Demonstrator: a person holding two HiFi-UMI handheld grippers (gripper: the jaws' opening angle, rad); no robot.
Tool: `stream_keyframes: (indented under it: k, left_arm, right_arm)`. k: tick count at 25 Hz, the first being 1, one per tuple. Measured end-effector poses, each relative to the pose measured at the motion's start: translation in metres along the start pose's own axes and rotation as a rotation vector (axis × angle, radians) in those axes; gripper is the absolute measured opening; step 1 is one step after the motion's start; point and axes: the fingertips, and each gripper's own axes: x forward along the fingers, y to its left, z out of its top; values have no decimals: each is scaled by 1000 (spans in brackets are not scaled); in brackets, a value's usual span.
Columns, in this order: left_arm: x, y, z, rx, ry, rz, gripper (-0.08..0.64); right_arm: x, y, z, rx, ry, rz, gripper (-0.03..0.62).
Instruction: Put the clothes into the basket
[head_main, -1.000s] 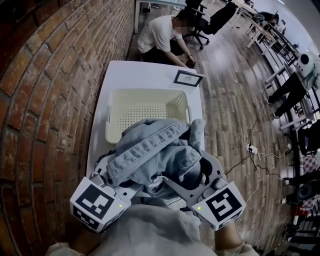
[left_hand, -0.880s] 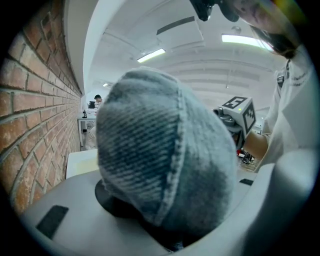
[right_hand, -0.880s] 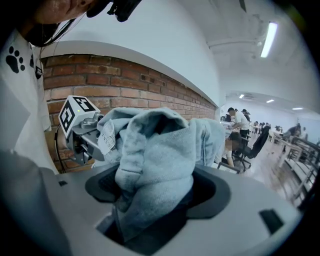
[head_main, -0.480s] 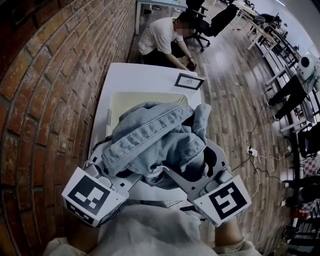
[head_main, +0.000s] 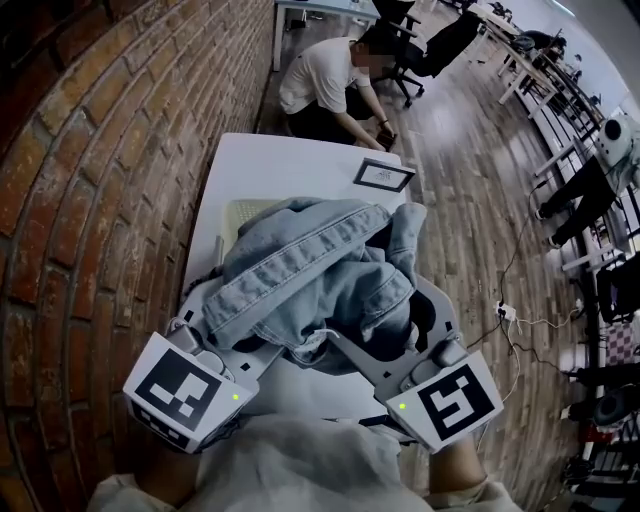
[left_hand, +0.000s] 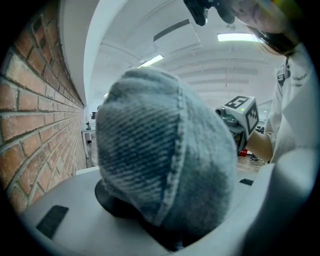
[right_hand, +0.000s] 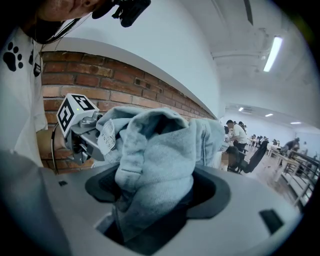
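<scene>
left gripper (left_hand: 167, 227): clamped on denim garment (head_main: 310, 275) | right gripper (right_hand: 150, 220): clamped on same garment | garment lifted over cream basket (head_main: 232, 213)

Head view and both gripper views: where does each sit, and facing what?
Head view: on the person's head, facing steeply down at the denim garment over the basket; left gripper and right gripper show.
Left gripper view: on the left gripper, along jaws shut on the garment; right gripper and shirt beyond.
Right gripper view: on the right gripper, likewise; left gripper and shirt at left.
Shared: the garment, in all three.
</scene>
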Motion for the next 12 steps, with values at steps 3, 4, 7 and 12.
stream_keyframes:
  k: [3,4,7,12]
  left_arm:
    - [5,11,4,2,1,7,241]
    - [7,15,6,2,0,9,241]
    - [13,28,7,1,-2,17,241]
    - [25,44,10,4,4,24,241]
  right_arm:
    - [9,-8,4,0,-4,-4,368]
    - [13,-10,5,-2,-5,-4,368]
    - [25,-18,7,-6,-5,-3,368]
    - [40,-31,9,-9,-6,-3,369]
